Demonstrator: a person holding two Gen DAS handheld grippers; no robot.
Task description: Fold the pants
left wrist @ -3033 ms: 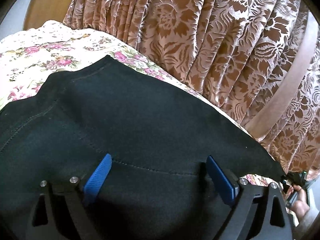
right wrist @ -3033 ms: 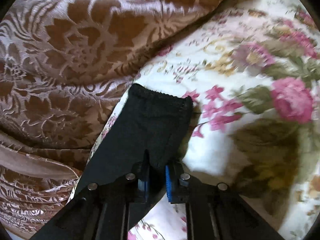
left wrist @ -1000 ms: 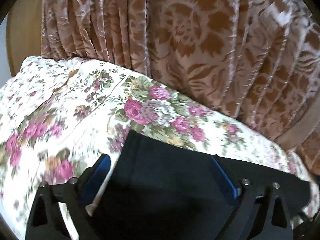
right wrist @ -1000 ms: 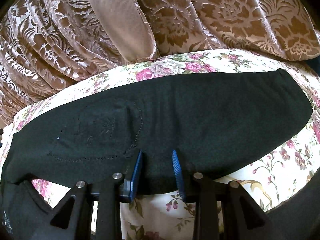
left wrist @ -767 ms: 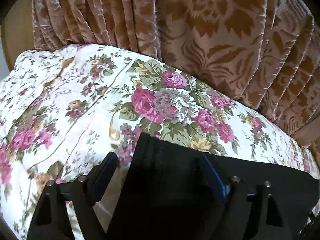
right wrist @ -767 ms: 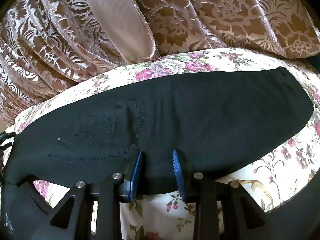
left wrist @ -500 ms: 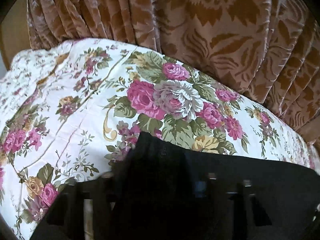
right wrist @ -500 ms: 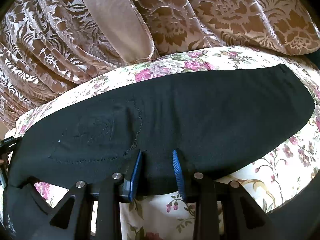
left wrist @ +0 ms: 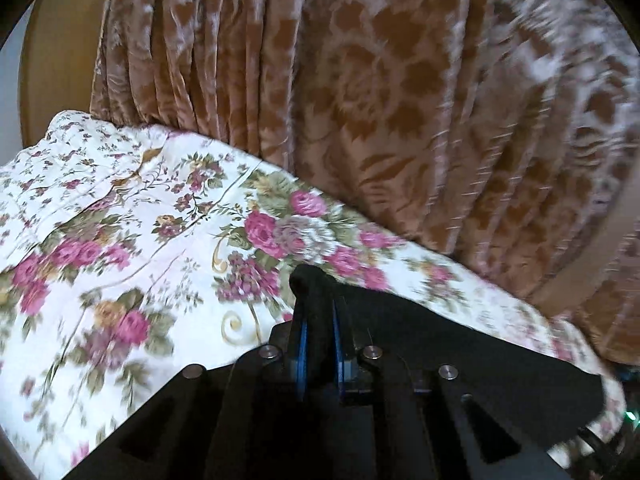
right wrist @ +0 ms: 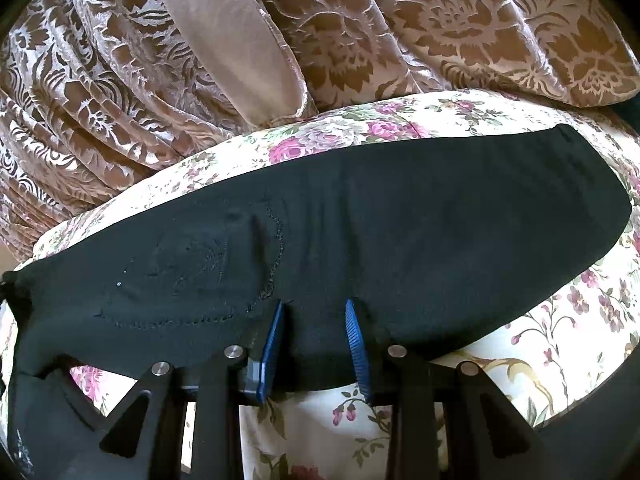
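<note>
I have the black fabric pants [right wrist: 360, 240] laid lengthwise on the white bedspread with pink roses [left wrist: 120, 220], close beside the brown-and-cream floral curtain [right wrist: 440, 28] at the far edge. My left gripper [left wrist: 319, 320] has its blue pads pressed together on a bunched corner of the pants at their left end. My right gripper [right wrist: 316, 320] has its pads spread, resting over the near edge about midway along the garment, next to a faint stitched outline that I take to be a pocket, though the dark cloth makes it hard to be sure.

I judge this to be the start of a fold: one end is gripped, the middle is not. The next move calls for closing my right pads on the near edge, then carrying the left end across towards the hem at the far right without dragging the cloth underneath.

I can read no brand, label or writing anywhere
</note>
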